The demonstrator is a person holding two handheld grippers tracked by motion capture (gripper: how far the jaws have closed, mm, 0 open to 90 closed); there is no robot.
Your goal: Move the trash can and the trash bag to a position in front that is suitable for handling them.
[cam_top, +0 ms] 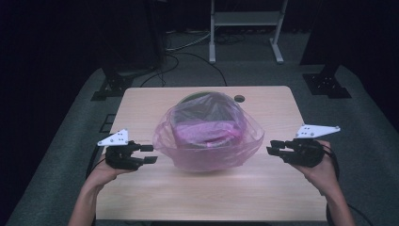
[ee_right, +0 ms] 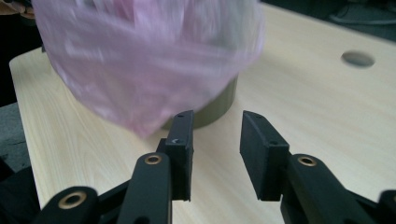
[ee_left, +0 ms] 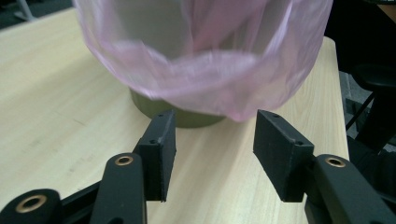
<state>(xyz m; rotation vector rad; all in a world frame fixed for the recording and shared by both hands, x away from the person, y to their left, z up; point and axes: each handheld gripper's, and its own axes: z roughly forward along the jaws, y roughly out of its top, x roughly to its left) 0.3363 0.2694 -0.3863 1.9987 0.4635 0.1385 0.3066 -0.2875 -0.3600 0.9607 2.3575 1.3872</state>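
A translucent pink plastic bag (cam_top: 208, 134) lines and drapes over a round olive-green bin (cam_top: 195, 97) in the middle of the wooden table (cam_top: 263, 188). In the left gripper view the pink bag (ee_left: 205, 60) hangs over the bin's base (ee_left: 184, 116). My left gripper (cam_top: 151, 154) is just left of the bag, its jaws apart with nothing between them. My right gripper (cam_top: 272, 147) is just right of the bag, jaws apart and empty. The right gripper view shows the blurred bag (ee_right: 144, 60) above the bin's base (ee_right: 219, 105).
A small round hole (cam_top: 240, 98) sits in the tabletop behind the bin. Beyond the table stand a metal frame (cam_top: 244, 28), cables on the grey floor and dark stand bases (cam_top: 327, 82) at both far corners.
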